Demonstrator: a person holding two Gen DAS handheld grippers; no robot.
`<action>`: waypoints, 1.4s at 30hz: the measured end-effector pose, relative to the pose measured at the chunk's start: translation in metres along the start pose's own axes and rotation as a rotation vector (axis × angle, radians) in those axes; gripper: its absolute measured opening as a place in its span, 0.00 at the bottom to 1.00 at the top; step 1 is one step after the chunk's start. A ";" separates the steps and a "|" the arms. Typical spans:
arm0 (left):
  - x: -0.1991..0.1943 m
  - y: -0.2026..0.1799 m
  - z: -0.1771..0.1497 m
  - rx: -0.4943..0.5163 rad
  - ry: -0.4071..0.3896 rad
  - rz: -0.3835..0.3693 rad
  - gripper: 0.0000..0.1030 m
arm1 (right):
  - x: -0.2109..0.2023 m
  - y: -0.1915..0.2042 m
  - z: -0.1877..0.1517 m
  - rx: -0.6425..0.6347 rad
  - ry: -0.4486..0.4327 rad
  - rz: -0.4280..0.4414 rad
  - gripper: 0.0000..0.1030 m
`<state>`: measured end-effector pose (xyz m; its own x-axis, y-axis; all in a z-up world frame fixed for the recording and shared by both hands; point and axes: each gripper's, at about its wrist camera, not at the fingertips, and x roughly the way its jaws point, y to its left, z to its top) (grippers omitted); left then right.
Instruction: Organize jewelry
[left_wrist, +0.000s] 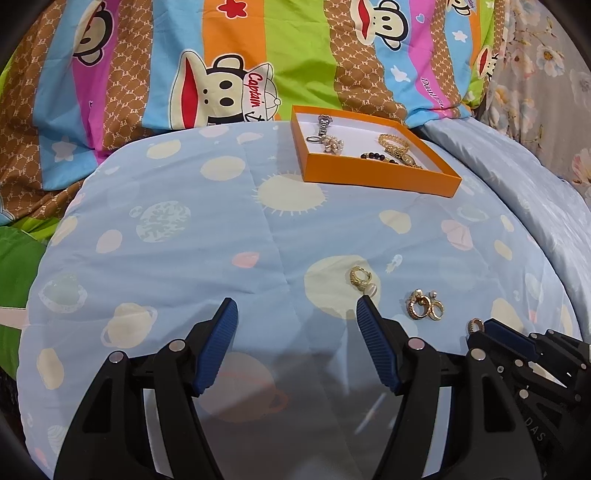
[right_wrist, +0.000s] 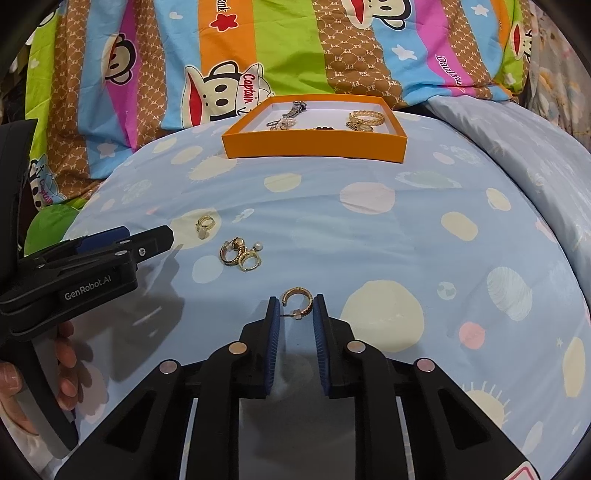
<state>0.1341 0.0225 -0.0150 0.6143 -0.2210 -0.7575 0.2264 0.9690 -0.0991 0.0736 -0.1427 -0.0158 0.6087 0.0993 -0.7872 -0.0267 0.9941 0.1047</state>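
Observation:
An orange box (left_wrist: 376, 181) (right_wrist: 314, 149) with a white inside holds several pieces of jewelry on the blue planet-print quilt. My right gripper (right_wrist: 295, 314) is shut on a gold hoop earring (right_wrist: 298, 293), its post between the blue pads; the earring also shows in the left wrist view (left_wrist: 474, 325). My left gripper (left_wrist: 297, 314) is open and empty, low over the quilt. A gold earring with a pearl (left_wrist: 360, 279) (right_wrist: 204, 224) lies just past its right finger. A cluster of gold earrings (left_wrist: 424, 304) (right_wrist: 242, 254) lies to the right of that.
A colourful monkey-print duvet (left_wrist: 221, 55) (right_wrist: 295, 48) is bunched behind the box. A pale floral cloth (left_wrist: 546, 92) lies at the far right. A hand (right_wrist: 66, 369) holds the left gripper's body (right_wrist: 92, 266) at the left edge of the right wrist view.

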 end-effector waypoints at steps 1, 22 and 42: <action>0.001 -0.002 0.001 0.001 0.002 -0.001 0.63 | 0.000 0.000 0.000 0.002 0.000 0.001 0.15; 0.027 -0.032 0.018 0.027 0.036 -0.027 0.26 | 0.000 -0.001 0.000 0.009 0.000 0.010 0.12; 0.014 -0.039 0.011 0.054 0.013 -0.124 0.26 | 0.003 -0.003 0.005 0.024 0.004 0.031 0.12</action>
<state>0.1419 -0.0191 -0.0148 0.5694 -0.3368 -0.7499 0.3404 0.9269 -0.1578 0.0796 -0.1455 -0.0159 0.6047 0.1305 -0.7857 -0.0266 0.9893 0.1438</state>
